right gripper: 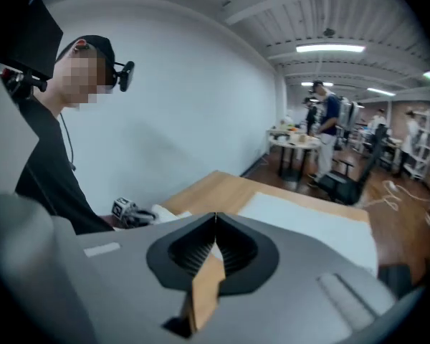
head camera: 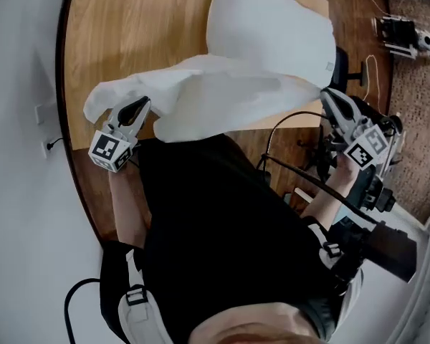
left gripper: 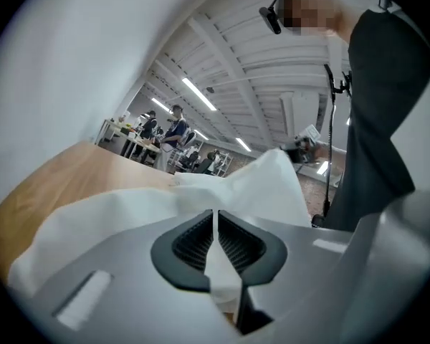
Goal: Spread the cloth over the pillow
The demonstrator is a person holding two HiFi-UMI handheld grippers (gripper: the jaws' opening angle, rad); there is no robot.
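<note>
A white pillow [head camera: 272,27] lies on the far right part of the round wooden table [head camera: 129,27]. A white cloth [head camera: 222,95] hangs stretched in the air between my two grippers, in front of the pillow's near edge. My left gripper [head camera: 140,108] is shut on the cloth's left end, and in the left gripper view the cloth [left gripper: 129,206] shows through the slit of its jaws [left gripper: 215,221]. My right gripper [head camera: 328,95] is shut at the cloth's right corner. In the right gripper view its jaws [right gripper: 215,224] meet with a sliver of white between them, and the pillow [right gripper: 308,221] lies beyond.
A white wall [head camera: 14,120] runs close along the table's left side. An office chair base [head camera: 351,70] and a small black-and-white device [head camera: 408,38] stand on the floor to the right. People and tables [right gripper: 322,120] are far off in the room.
</note>
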